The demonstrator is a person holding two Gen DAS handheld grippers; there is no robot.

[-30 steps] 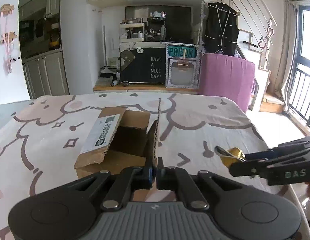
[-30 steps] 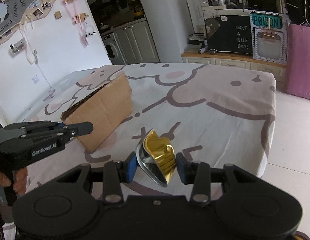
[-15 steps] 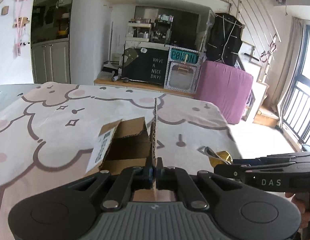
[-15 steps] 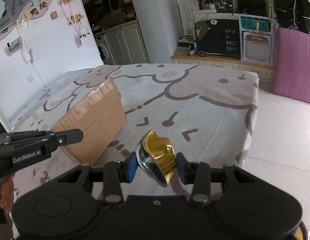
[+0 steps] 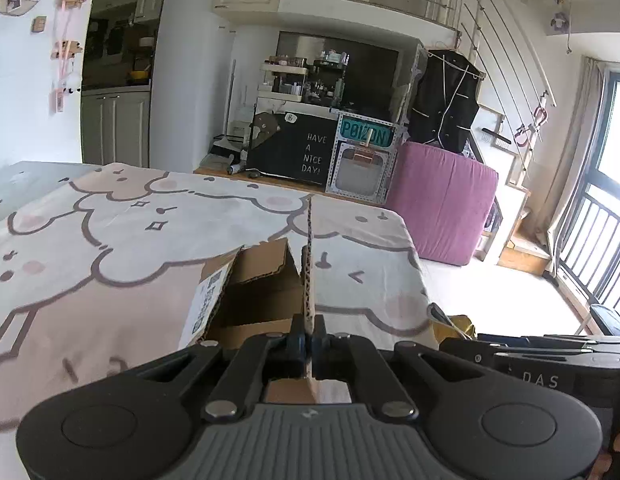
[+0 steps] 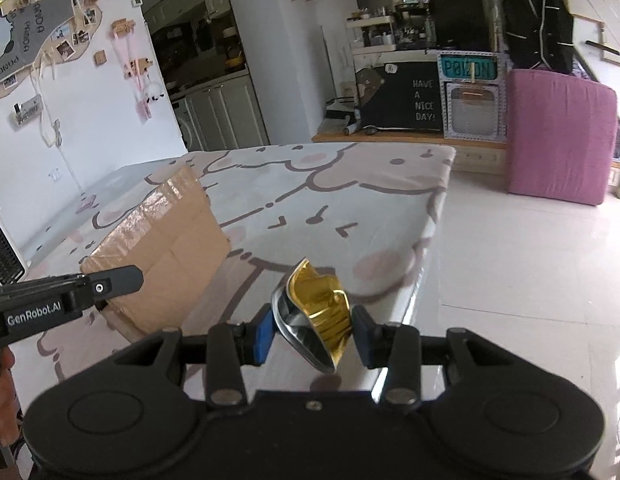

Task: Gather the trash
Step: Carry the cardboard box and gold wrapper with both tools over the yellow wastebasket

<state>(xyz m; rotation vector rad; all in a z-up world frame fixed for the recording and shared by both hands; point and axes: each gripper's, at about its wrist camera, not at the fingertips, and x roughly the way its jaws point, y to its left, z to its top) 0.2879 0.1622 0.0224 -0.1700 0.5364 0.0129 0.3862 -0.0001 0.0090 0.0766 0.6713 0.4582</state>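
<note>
My left gripper (image 5: 308,343) is shut on the upright flap of an open brown cardboard box (image 5: 254,288) and holds it over the near right part of the table. The box also shows in the right wrist view (image 6: 166,240). My right gripper (image 6: 313,330) is shut on a crushed gold and silver can (image 6: 315,312), held near the table's right edge. The can shows in the left wrist view (image 5: 455,326), right of the box, with the right gripper (image 5: 441,336) beside it. The left gripper (image 6: 136,280) reaches in from the left in the right wrist view.
The table (image 5: 110,248) has a pale cloth with a cartoon print; its right edge (image 6: 433,232) drops to a tiled floor (image 6: 509,280). A pink block (image 5: 441,208) and a black cabinet (image 5: 294,152) stand beyond. A balcony railing (image 5: 597,248) is at right.
Both grippers have pulled back towards the table's near right corner and risen, carrying the box and the can with them. Both grips are unchanged.
</note>
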